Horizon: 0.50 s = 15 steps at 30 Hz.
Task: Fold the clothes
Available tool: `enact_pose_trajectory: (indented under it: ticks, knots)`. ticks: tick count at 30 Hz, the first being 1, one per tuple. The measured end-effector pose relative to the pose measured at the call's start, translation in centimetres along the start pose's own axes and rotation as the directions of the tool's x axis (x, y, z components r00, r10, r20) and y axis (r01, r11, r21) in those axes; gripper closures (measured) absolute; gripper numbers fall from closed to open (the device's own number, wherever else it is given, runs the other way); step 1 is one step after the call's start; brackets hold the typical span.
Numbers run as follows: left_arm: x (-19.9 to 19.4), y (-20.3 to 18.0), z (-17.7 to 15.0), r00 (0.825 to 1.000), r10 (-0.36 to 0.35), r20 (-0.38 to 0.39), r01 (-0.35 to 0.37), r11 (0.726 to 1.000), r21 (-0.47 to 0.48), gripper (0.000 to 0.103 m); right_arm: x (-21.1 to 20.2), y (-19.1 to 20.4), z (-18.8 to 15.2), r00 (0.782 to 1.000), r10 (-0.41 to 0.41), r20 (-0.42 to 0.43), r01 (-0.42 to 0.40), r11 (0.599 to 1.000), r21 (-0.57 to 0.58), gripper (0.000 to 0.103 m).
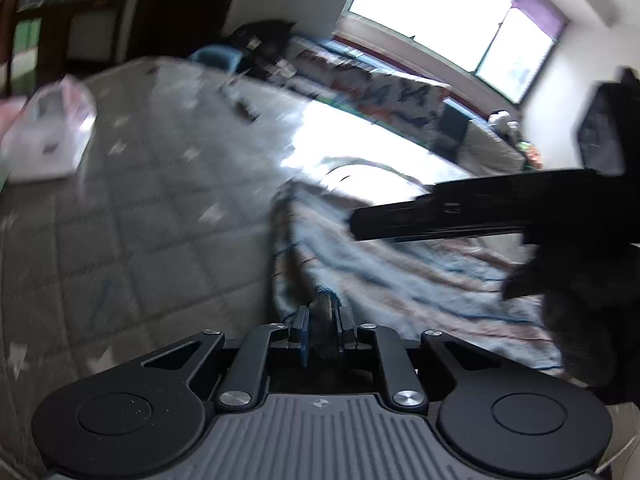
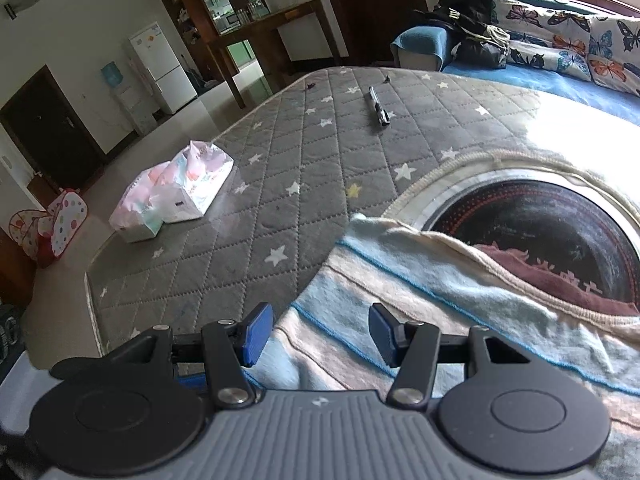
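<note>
The left gripper point(image 1: 320, 320) pinches the striped shirt's point(image 2: 400, 280) edge — thinly, so it could slip — while the right gripper point(image 2: 320, 330) gapes empty.

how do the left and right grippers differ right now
The left gripper has its jaws nearly together, pinching a fold of the striped garment; the right gripper has its jaws apart, empty, over that garment. The left wrist view is blurred, the right sharp. Both have blue pads.
</note>
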State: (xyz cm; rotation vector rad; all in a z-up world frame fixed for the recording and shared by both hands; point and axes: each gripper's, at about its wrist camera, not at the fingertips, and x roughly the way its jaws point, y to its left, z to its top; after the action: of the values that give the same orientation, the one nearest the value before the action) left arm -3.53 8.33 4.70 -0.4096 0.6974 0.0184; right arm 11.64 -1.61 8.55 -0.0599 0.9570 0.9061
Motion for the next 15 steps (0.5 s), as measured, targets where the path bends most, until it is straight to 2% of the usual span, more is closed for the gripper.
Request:
enact_pose_trajectory:
  ticks: [4, 11, 15]
  knots:
    - [-0.4, -2.1, 0.7, 0.998, -0.055, 0.038, 0.053, 0.997, 0.064, 0.092, -0.1, 0.1, 1.1, 1.0, 0.006, 0.007, -0.006, 1.0, 0.005, 0.049]
    - [0.2, -4.8, 0.6, 0.993, -0.119, 0.026, 0.115, 0.986, 0.124, 0.092, 1.4, 0.1, 2.1, 0.998, 0.026, -0.054, -0.025, 1.0, 0.013, 0.048]
    - [0.6, -5.9, 0.4, 0.991, -0.132, 0.024, 0.126, 0.977, 0.169, 0.092, 2.1, 0.4, 1.9, 0.997, 0.002, -0.08, -0.003, 1.0, -0.015, 0.05]
